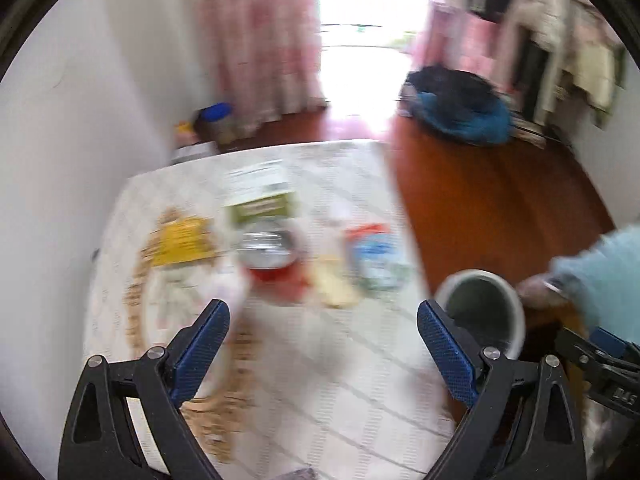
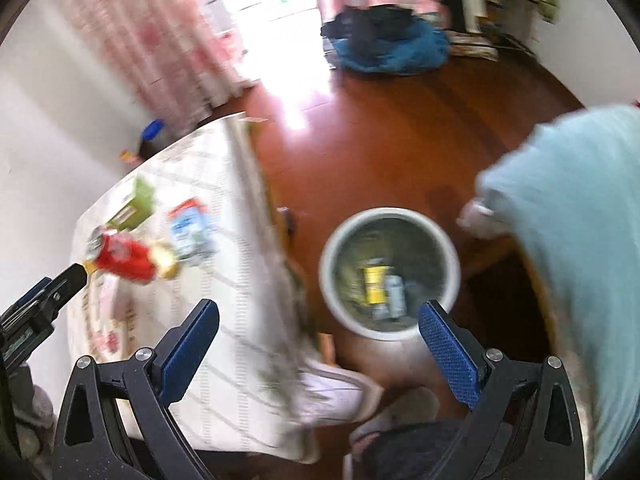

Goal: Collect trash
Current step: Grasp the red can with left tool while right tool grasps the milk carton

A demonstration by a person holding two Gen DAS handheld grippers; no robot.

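My left claw (image 1: 323, 344) hangs with fingers spread wide and empty above the bench (image 1: 340, 380). My right claw (image 2: 319, 340) is likewise spread and empty, above the trash bin (image 2: 390, 272) on the floor beside the bench. A red can (image 1: 272, 256), yellow packet (image 1: 180, 246) and blue wrapper (image 1: 376, 256) lie on the bench, blurred.

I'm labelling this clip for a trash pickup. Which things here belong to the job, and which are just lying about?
Job: white bin on the floor, red can, yellow packet, blue-and-white wrapper, green box.

Lying about: blue bundle, pink curtain, blue-lidded jar.
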